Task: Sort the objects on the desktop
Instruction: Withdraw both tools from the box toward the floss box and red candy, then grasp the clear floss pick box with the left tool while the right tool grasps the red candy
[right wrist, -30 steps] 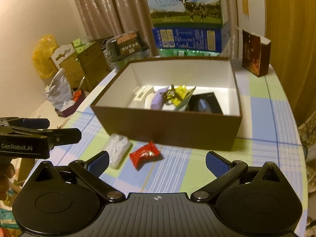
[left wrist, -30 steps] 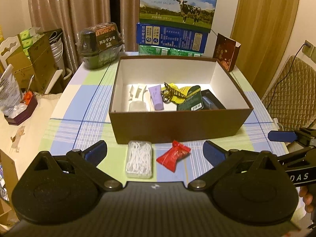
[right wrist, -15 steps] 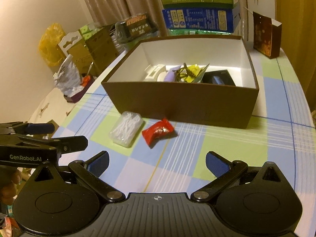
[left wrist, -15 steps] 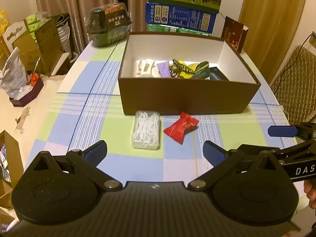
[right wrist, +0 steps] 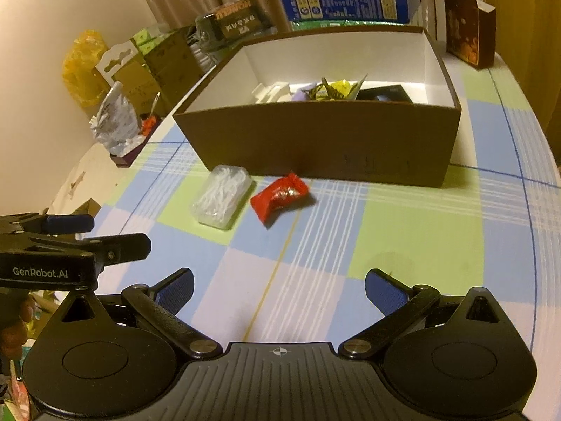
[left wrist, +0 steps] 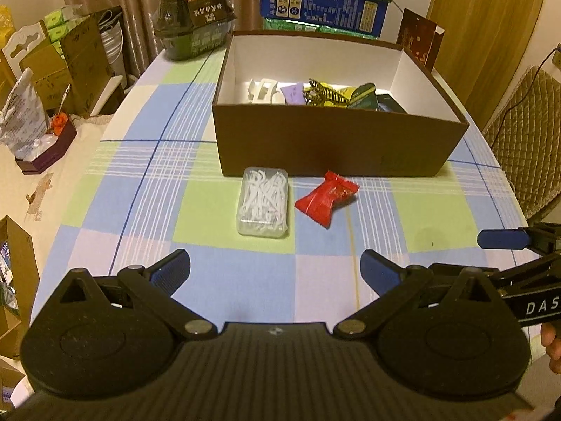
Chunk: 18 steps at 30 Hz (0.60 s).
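Note:
A clear plastic case of white floss picks (left wrist: 263, 202) (right wrist: 223, 200) lies on the checked tablecloth just in front of the brown box (left wrist: 333, 151) (right wrist: 326, 144). Beside it on the right lies a red candy wrapper (left wrist: 328, 198) (right wrist: 279, 198). The box holds several items: white clips, a purple tube, a yellow-black packet, a green packet and a dark object. My left gripper (left wrist: 275, 269) is open and empty, well short of the floss case. My right gripper (right wrist: 278, 289) is open and empty too, near the table's front. Each gripper shows at the edge of the other's view.
Behind the box stand stacked milk cartons (left wrist: 324, 3), a dark domed container (left wrist: 194, 31) and a small brown gift box (left wrist: 419, 44). Cardboard boxes and bags (left wrist: 52, 66) crowd the floor at left. A padded chair (left wrist: 526, 133) stands at right.
Both grippers have pulled back and up from the box, so the floss case and red wrapper now lie farther ahead. Nothing on the table has moved.

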Each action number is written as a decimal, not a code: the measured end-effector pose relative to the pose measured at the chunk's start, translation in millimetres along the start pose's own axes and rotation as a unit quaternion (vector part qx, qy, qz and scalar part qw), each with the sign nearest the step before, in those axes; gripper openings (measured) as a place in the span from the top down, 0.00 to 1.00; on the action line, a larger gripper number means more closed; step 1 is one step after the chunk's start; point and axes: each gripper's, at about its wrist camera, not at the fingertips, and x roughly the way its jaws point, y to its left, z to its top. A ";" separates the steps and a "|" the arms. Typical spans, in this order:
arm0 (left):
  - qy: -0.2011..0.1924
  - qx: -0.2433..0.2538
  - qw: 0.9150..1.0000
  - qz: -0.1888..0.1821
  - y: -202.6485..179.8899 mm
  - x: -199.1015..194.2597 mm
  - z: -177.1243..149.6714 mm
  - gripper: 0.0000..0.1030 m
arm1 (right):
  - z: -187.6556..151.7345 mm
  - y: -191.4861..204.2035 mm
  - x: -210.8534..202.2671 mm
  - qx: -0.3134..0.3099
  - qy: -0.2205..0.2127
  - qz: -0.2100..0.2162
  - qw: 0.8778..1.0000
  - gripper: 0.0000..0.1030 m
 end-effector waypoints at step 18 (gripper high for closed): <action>0.040 -0.007 0.999 0.001 22.3 30.3 -5.0 0.01 | 4.0 14.0 39.9 -0.019 0.012 -0.018 1.000 0.02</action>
